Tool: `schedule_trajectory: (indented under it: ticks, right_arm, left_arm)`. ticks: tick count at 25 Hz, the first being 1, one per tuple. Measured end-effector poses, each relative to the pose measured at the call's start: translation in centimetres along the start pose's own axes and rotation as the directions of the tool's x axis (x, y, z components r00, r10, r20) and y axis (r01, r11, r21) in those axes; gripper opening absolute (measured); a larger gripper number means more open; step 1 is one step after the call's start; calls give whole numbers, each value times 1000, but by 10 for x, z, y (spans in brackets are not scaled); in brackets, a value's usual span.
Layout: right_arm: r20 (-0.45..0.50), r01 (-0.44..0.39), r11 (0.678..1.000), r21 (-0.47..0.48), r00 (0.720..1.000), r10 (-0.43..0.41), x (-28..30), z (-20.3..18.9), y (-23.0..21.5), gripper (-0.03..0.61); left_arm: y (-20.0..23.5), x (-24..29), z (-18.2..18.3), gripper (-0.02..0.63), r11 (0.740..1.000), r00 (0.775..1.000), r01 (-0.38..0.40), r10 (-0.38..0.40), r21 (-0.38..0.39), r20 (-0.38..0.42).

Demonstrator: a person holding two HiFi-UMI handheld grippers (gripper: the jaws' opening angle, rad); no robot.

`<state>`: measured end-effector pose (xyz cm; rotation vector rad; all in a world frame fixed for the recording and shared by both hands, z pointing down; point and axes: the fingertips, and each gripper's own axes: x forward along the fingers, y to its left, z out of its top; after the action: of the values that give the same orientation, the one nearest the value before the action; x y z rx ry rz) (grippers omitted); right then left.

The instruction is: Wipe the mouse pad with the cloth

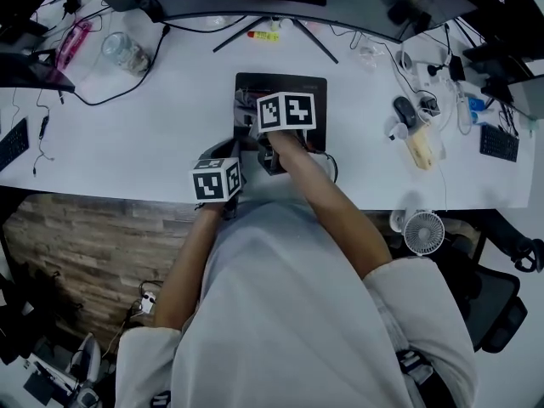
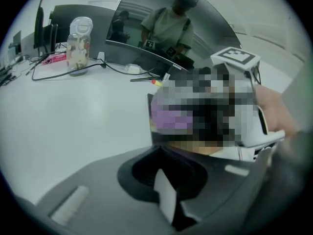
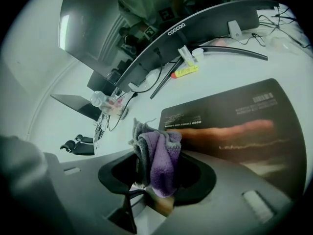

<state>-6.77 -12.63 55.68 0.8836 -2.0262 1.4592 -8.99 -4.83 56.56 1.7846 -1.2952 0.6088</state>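
The dark mouse pad lies mid-table in front of the monitor stand. My right gripper hovers over its near part, shut on a bunched purple and grey cloth. In the right gripper view the cloth hangs from the right gripper at the left near corner of the mouse pad. My left gripper is at the table's front edge, just left of the right one and off the pad. In its own view the left gripper appears shut and holds nothing.
A curved monitor stands behind the pad, with a yellow marker between its stand legs. A glass jar and cables sit back left. A mouse and keyboard lie right. A small fan sits below the table edge.
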Motion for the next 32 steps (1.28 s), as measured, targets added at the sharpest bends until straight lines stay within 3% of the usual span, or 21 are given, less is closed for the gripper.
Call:
schedule_trajectory:
  ticks: [6,16,32]
  right_arm:
    - [-5,-11,1000,16,1000,11,-5,-1,-6,199]
    - [-2,-42,998,-57,999,42,-13,-2,-13,200]
    - [22,-68,997,34,997,68,-36,-3,-42,202]
  left_arm:
    - [-1,0,0,0,1000,1000,0,0,9,-3]
    - [-2,0,0,0,1000,1000,-7,7,18,4]
    - [-2,0,0,0,1000,1000,-5,5,25,-1]
